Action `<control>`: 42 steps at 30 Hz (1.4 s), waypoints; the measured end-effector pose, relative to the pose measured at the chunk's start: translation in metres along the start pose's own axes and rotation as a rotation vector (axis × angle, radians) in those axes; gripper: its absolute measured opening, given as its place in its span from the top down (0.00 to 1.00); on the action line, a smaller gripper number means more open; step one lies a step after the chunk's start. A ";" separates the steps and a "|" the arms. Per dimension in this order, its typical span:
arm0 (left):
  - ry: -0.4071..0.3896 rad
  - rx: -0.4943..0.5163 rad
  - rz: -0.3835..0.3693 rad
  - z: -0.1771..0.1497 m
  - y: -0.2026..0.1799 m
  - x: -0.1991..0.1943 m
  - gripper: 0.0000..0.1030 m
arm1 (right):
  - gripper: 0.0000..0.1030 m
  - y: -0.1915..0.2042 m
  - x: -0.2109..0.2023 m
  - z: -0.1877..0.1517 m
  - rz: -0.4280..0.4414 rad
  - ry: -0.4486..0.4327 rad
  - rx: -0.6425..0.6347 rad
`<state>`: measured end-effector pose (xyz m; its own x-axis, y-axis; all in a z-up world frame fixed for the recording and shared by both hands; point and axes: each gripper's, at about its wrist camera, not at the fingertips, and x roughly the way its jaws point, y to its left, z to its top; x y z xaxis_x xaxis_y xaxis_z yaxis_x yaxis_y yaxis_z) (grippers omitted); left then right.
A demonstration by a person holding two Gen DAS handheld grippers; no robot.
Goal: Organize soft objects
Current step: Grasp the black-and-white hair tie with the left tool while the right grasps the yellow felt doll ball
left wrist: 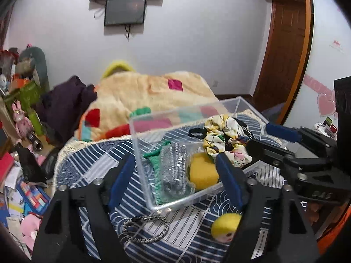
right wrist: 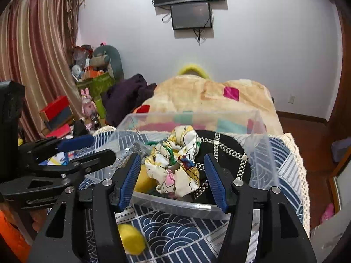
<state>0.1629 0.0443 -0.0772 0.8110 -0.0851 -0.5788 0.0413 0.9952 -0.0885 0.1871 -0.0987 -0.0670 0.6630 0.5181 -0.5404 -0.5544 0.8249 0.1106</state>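
Note:
A clear plastic box (left wrist: 140,144) (right wrist: 261,153) stands on a blue patterned cloth. In it lie a floral scrunchie (left wrist: 219,135) (right wrist: 175,164), a yellow sponge (left wrist: 203,172) (right wrist: 143,179), a green knit piece (left wrist: 156,160), a silvery scrubber (left wrist: 175,164) and a black item with a silver chain (right wrist: 228,151). My left gripper (left wrist: 175,166) is open, its jaws either side of the box's near corner. My right gripper (right wrist: 172,168) is open over the scrunchie. A yellow-haired doll head (left wrist: 224,226) (right wrist: 131,239) and a braided bracelet (left wrist: 144,230) lie on the cloth outside the box.
The cloth (left wrist: 193,225) covers a small round table. Behind it is a bed with a beige patchwork blanket (left wrist: 142,94). Toys, boxes and papers clutter the floor at left (left wrist: 24,175). A wooden door (left wrist: 285,50) stands at right.

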 end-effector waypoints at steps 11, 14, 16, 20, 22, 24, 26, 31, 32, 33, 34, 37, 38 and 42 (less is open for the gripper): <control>0.101 0.002 0.055 -0.038 0.026 0.000 0.25 | 0.21 0.015 -0.024 -0.015 0.037 -0.037 -0.025; 0.149 -0.010 0.062 -0.053 0.033 0.007 0.25 | 0.21 0.018 -0.018 -0.024 0.053 -0.003 -0.025; 0.177 -0.023 0.055 -0.062 0.039 0.011 0.25 | 0.21 0.021 -0.013 -0.033 0.058 0.025 -0.024; 0.235 -0.044 0.032 -0.076 0.045 0.018 0.25 | 0.21 0.026 0.000 -0.053 0.070 0.092 -0.007; 0.261 -0.049 0.022 -0.082 0.045 0.023 0.25 | 0.21 0.027 0.009 -0.061 0.077 0.128 0.004; 0.286 -0.044 0.015 -0.088 0.043 0.028 0.25 | 0.21 0.027 0.016 -0.067 0.087 0.158 0.015; 0.307 -0.031 0.015 -0.093 0.040 0.033 0.25 | 0.21 0.028 0.021 -0.072 0.100 0.179 0.023; 0.325 -0.031 0.036 -0.101 0.037 0.042 0.25 | 0.23 0.032 0.034 -0.077 0.144 0.228 0.040; 0.318 -0.038 0.040 -0.100 0.038 0.042 0.25 | 0.26 0.033 0.037 -0.078 0.150 0.237 0.039; 0.316 -0.046 0.043 -0.099 0.039 0.043 0.25 | 0.32 0.034 0.038 -0.078 0.156 0.244 0.038; 0.313 -0.050 0.048 -0.098 0.040 0.044 0.25 | 0.39 0.035 0.040 -0.079 0.163 0.254 0.037; 0.298 -0.050 0.058 -0.093 0.043 0.047 0.37 | 0.59 0.039 0.044 -0.080 0.172 0.268 0.026; 0.292 -0.047 0.056 -0.092 0.043 0.048 0.42 | 0.59 0.038 0.043 -0.081 0.171 0.264 0.026; 0.277 -0.040 0.046 -0.089 0.042 0.047 0.70 | 0.60 0.036 0.036 -0.080 0.159 0.231 0.026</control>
<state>0.1511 0.0783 -0.1807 0.6208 -0.0557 -0.7820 -0.0191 0.9961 -0.0861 0.1506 -0.0691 -0.1491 0.4347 0.5785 -0.6902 -0.6273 0.7444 0.2288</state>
